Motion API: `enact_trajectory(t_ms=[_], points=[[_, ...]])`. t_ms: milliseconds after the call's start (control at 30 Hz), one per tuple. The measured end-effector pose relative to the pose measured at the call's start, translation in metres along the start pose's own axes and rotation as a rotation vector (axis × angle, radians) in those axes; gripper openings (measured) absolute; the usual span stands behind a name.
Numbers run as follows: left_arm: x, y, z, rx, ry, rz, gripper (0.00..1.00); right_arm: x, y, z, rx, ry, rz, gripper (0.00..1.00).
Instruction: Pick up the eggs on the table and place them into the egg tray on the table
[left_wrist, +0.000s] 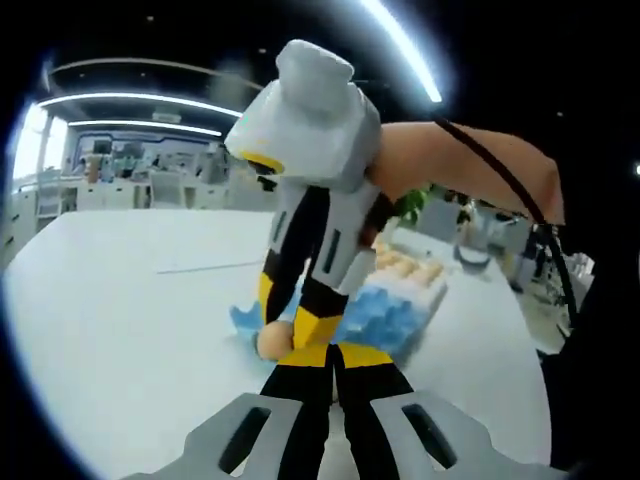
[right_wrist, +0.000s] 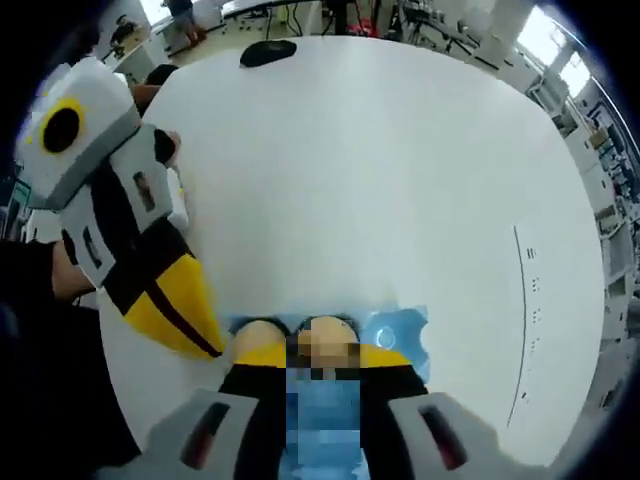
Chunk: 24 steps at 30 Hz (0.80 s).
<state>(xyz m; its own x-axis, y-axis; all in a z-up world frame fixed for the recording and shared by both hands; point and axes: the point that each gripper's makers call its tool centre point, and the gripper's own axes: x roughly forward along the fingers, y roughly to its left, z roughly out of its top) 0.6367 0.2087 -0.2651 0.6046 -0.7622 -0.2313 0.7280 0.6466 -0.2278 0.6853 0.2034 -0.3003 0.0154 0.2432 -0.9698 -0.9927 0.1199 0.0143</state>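
White table (right_wrist: 400, 180) carries a blue egg tray (left_wrist: 395, 305) and a dark object (right_wrist: 268, 52).

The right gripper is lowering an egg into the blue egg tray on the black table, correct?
Not quite: the table is white, not black, as the right gripper view shows. The rest stands: the right gripper holds an egg over the blue egg tray.

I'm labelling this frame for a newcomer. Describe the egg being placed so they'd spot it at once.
On the white table sits a blue egg tray. At its near corner, one tan egg lies at the yellow jaw tips of the right gripper. The other eggs sit untouched in the tray's far cells.
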Motion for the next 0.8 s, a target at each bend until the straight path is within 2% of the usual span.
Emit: enact_trajectory(t_ms=[300, 367, 533, 800], points=[[0.000, -0.001, -0.002, 0.004, 0.006, 0.003, 0.00, -0.018, 0.001, -0.024, 0.011, -0.004, -0.032, 0.27], [0.001, -0.002, -0.003, 0.008, 0.011, 0.004, 0.00, -0.021, -0.011, -0.024, 0.019, -0.008, -0.038, 0.27], [0.002, -0.004, -0.004, 0.011, 0.015, 0.005, 0.00, -0.030, -0.019, -0.038, 0.040, -0.003, -0.051, 0.27], [0.001, -0.003, -0.005, 0.007, 0.015, 0.005, 0.00, -0.041, -0.032, -0.072, 0.090, 0.006, -0.077, 0.27]])
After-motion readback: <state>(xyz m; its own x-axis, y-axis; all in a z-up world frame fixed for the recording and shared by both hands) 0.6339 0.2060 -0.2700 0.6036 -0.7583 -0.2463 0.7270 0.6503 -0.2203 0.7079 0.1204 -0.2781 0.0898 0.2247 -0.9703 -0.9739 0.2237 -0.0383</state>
